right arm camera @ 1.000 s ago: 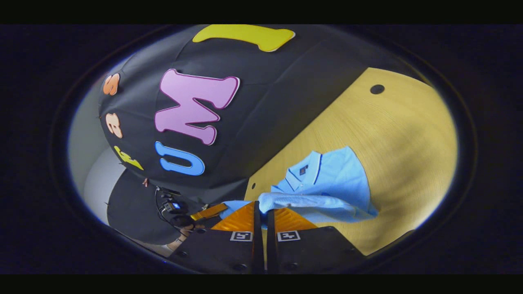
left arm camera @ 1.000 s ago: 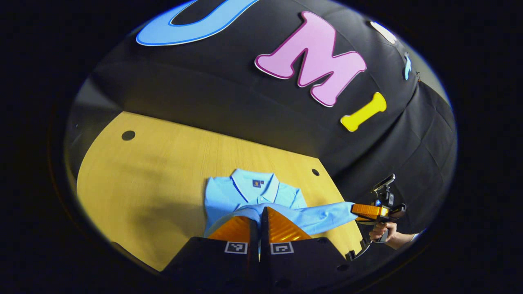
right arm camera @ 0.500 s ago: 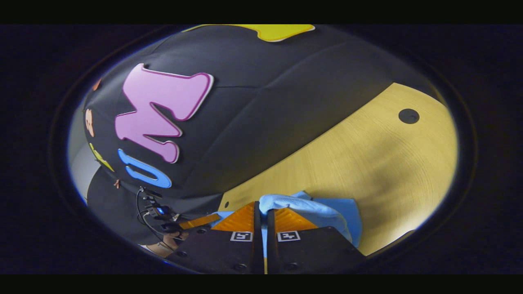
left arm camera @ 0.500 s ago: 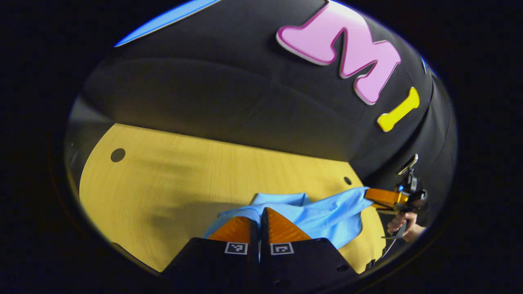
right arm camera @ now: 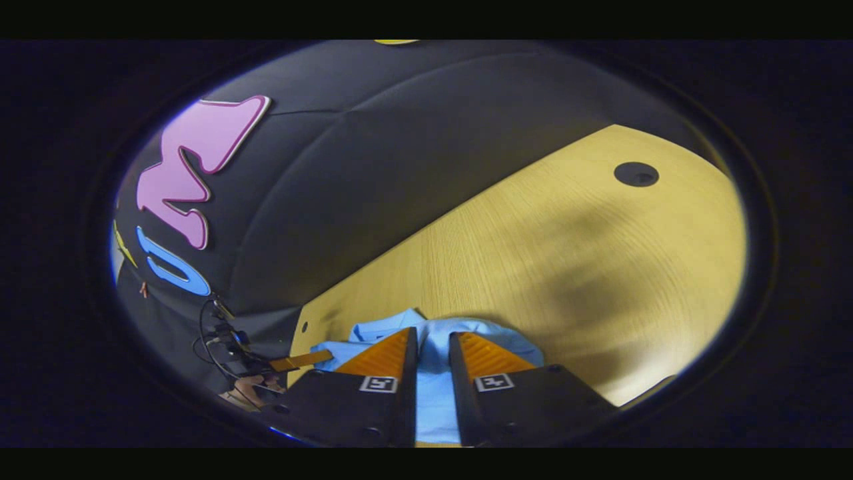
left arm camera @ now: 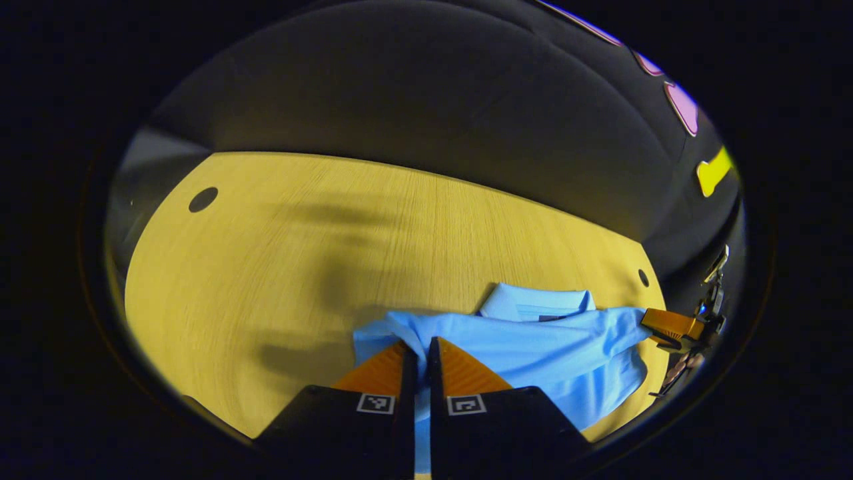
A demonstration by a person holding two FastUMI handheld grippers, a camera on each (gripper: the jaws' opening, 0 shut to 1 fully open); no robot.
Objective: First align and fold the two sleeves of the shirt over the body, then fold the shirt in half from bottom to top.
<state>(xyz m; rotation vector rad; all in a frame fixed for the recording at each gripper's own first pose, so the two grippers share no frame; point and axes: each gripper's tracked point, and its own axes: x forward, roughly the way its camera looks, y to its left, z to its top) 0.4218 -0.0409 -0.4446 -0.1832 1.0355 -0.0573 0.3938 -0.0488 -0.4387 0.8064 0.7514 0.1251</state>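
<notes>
Left gripper (left arm camera: 418, 350) fingers are squeezed tight on the light blue shirt (left arm camera: 533, 350). Right gripper (right arm camera: 433, 347) fingers sit a little apart, with shirt cloth between them, over the wooden table (left arm camera: 280, 267).

A yellow wooden table (left arm camera: 300, 253) with a fine straight grain took up most of the scene. In the left gripper view a dark round hole (left arm camera: 202, 199) sat in the tabletop at its far left, and a smaller one (left arm camera: 643, 277) at the far right near the edge. In the right gripper view a large round hole (right arm camera: 636, 174) lay at the far right of the table (right arm camera: 566, 267), and a tiny one (right arm camera: 304, 327) near its left edge. Soft dark shadows (left arm camera: 346, 267) fell across the wood. Behind the table hung the black cloth wall (left arm camera: 413, 100) (right arm camera: 373, 173), creased in places, apparently along seams.
</notes>
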